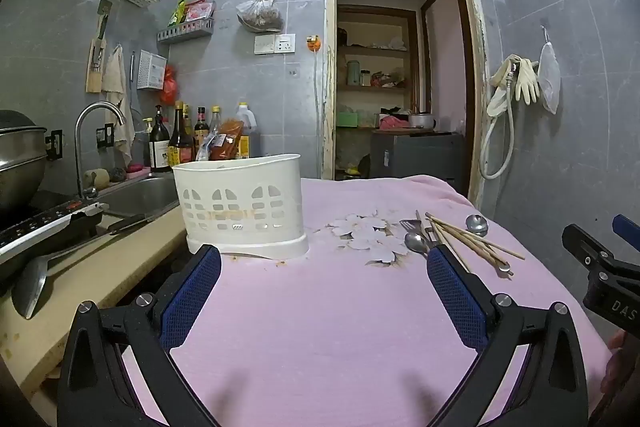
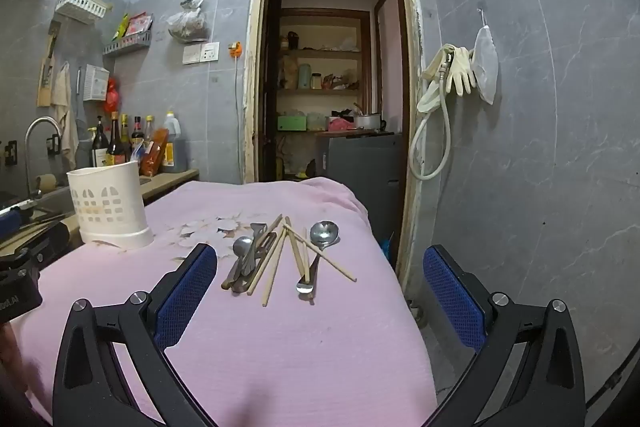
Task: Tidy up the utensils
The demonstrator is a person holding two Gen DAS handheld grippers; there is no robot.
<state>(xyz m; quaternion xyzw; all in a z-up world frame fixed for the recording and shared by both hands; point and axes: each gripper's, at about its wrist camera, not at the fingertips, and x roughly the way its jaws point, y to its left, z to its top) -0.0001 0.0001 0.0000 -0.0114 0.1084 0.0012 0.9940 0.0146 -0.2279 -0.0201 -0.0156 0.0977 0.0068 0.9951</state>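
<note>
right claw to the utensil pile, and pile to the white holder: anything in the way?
Nothing visible. The right claw is open with only bare pink cloth before the utensil pile. Between pile and white holder lies only flat flower-printed cloth.

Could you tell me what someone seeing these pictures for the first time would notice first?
Probably the loose pile of utensils, spoons and chopsticks lying crossed on the pink cloth straight ahead of the open right gripper. Next comes the white holder standing upright at the cloth's left edge beside the sink, ahead of the open left gripper. Behind the table, a dark doorway opens onto cluttered shelves.
</note>
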